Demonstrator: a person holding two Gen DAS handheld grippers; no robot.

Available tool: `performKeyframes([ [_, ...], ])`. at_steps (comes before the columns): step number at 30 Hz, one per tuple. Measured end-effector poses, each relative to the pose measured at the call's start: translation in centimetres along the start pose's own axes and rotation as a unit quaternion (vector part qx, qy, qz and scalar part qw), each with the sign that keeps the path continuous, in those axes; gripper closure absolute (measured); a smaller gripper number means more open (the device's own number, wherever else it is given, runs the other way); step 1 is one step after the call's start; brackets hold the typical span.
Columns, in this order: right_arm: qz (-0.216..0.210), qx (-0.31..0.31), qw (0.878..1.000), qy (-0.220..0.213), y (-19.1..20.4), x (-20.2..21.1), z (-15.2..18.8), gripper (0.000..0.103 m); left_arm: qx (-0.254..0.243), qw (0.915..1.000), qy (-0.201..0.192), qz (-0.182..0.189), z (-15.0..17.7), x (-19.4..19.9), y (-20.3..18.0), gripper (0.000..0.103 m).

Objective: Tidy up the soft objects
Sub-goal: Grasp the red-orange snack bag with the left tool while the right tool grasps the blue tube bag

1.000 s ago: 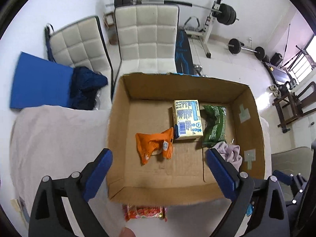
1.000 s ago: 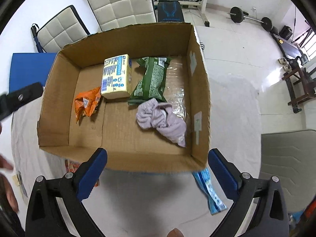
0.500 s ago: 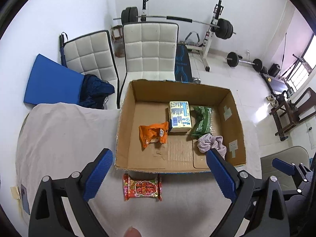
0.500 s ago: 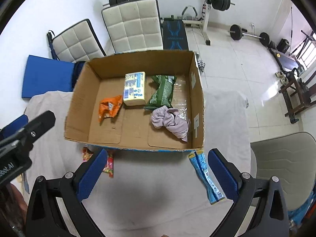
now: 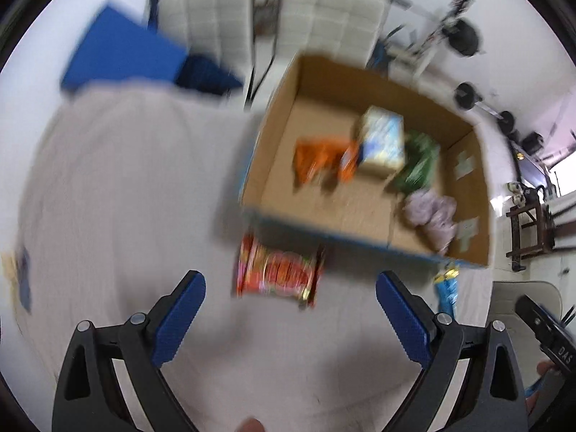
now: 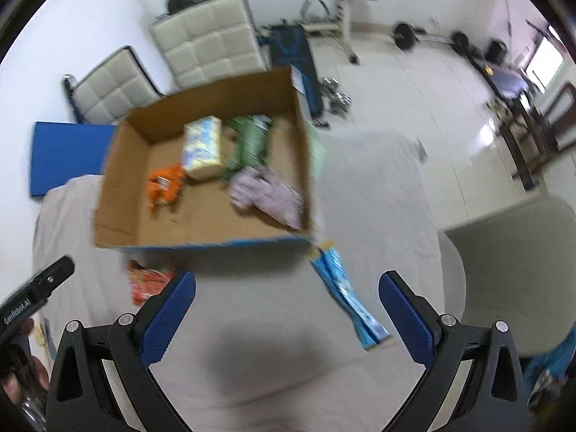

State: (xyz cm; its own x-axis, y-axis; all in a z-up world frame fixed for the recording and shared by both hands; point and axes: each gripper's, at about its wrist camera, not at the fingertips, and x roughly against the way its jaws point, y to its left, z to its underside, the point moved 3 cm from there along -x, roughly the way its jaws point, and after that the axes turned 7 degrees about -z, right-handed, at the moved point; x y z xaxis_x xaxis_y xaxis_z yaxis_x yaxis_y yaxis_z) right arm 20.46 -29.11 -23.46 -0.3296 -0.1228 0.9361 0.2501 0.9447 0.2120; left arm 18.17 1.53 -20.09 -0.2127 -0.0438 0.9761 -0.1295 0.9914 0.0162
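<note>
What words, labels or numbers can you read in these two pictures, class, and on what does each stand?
"GenRobot.AI": on the left gripper, seen at the edge of the right wrist view.
"DAS": on the right gripper, seen in the left wrist view; possibly only part of a word.
Print on the red packet, blue packet and yellow box: too blurred to read.

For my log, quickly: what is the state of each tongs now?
Left tongs: open, holding nothing.
Right tongs: open, holding nothing.

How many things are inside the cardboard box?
4 in the cardboard box: an orange packet on the left, a yellow pack, a green bag beside it, and a lilac cloth. Blur could hide more.
</note>
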Motion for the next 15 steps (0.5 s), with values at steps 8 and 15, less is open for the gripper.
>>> performKeyframes([
  [8,0.032,-0.076,0.994,0.074,-8.1,-6.9,4.3,0.000,0.109,0.9883,0.106,0.011,1.5,-9.8,2.1,0.006],
  [15,0.036,-0.078,0.991,0.099,-10.1,-11.4,5.9,0.000,0.167,0.9732,0.157,0.017,1.2,-15.2,2.9,0.006],
])
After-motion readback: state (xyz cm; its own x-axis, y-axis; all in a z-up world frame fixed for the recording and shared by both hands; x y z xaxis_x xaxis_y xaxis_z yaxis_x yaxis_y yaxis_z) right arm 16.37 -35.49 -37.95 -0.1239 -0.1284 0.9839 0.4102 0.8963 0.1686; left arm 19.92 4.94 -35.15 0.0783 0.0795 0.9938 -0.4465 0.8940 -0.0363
